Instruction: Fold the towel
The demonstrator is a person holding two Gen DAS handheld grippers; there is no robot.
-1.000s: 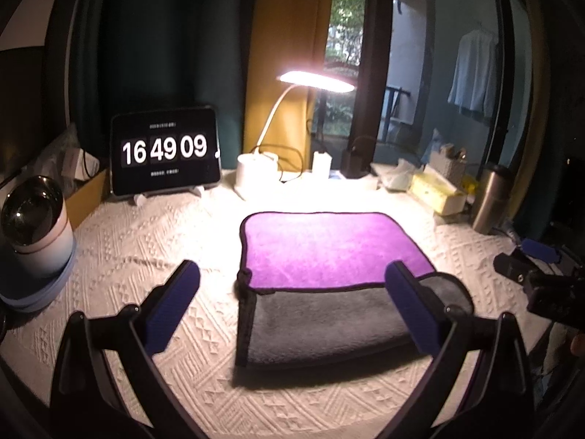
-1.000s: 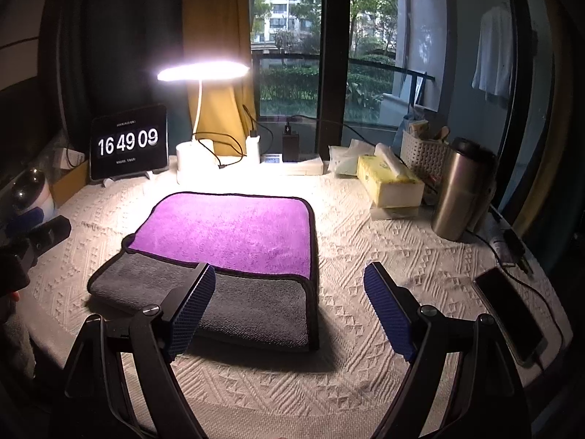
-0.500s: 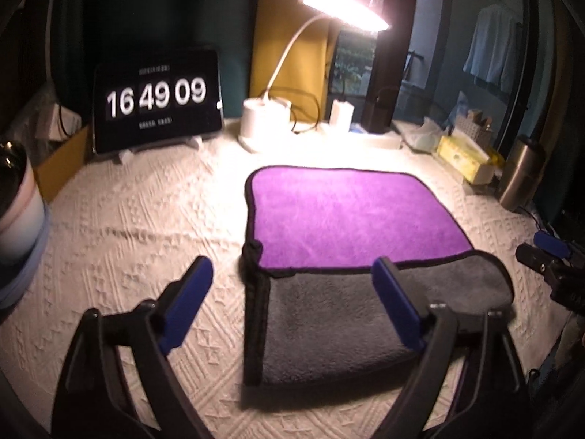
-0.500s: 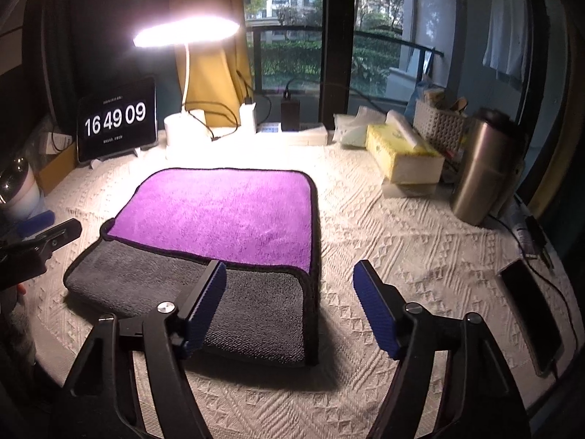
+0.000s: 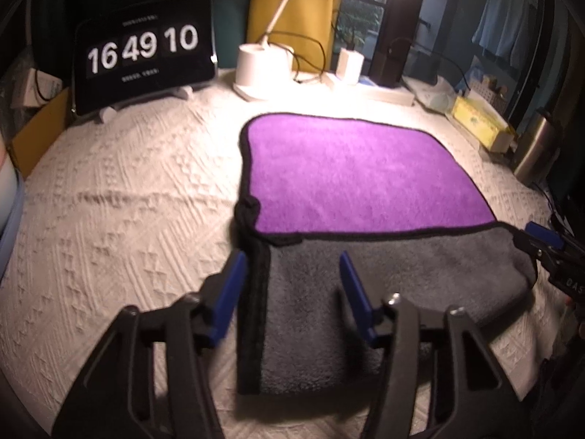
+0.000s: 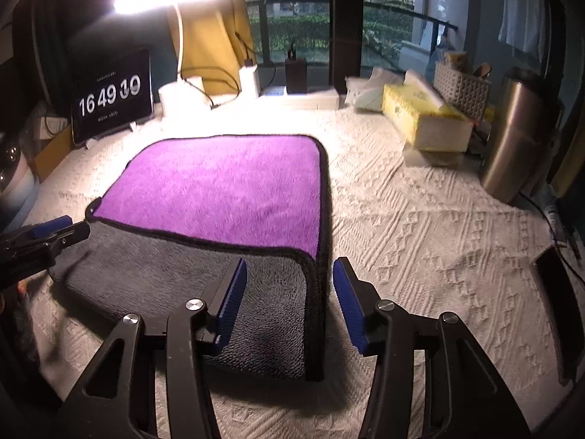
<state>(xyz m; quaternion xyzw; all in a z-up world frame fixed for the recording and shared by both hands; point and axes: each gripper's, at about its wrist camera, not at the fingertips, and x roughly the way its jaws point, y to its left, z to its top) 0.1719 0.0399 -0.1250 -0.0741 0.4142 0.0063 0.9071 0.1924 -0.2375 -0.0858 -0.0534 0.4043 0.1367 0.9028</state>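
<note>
A towel [image 5: 358, 183] lies on the white textured tablecloth, purple face up at the back with a grey band [image 5: 384, 285] nearest me; it also shows in the right wrist view [image 6: 219, 190]. My left gripper [image 5: 292, 292] is open, its blue-padded jaws astride the towel's near left black-edged side. My right gripper [image 6: 289, 300] is open, its jaws astride the near right corner edge [image 6: 316, 292]. Each gripper's tip shows in the other's view: the right gripper at the right edge [image 5: 544, 237], the left gripper at the left edge [image 6: 47, 234].
A clock tablet [image 5: 146, 55], a lit desk lamp base [image 5: 259, 69] and chargers stand at the back. A yellow tissue box [image 6: 424, 117], a basket [image 6: 460, 87] and a steel flask [image 6: 515, 135] stand on the right. A phone [image 6: 559, 292] lies at the right edge.
Both grippers have moved forward and down to the towel's near corners, and their jaws have narrowed. The clock went from 16:49:09 to 16:49:10. The towel has not moved.
</note>
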